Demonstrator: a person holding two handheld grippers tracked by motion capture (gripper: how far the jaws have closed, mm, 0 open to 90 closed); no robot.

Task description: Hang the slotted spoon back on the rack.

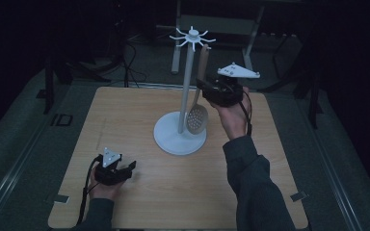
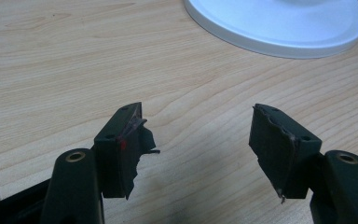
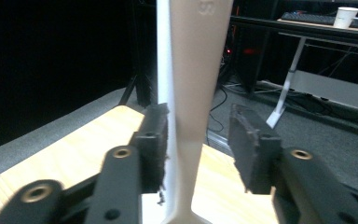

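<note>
Your right gripper (image 1: 206,89) sits up at about 1 o'clock on the table (image 1: 139,192), jaws spread apart around the handle of the slotted spoon (image 1: 198,113), with a gap on one side, so nothing is clamped. The spoon hangs from the white rack (image 1: 187,86), its perforated bowl just above the round base at 3 o'clock of the pole. Your left gripper (image 1: 127,169) rests at 7 o'clock, jaws released and empty over bare wood.
</note>
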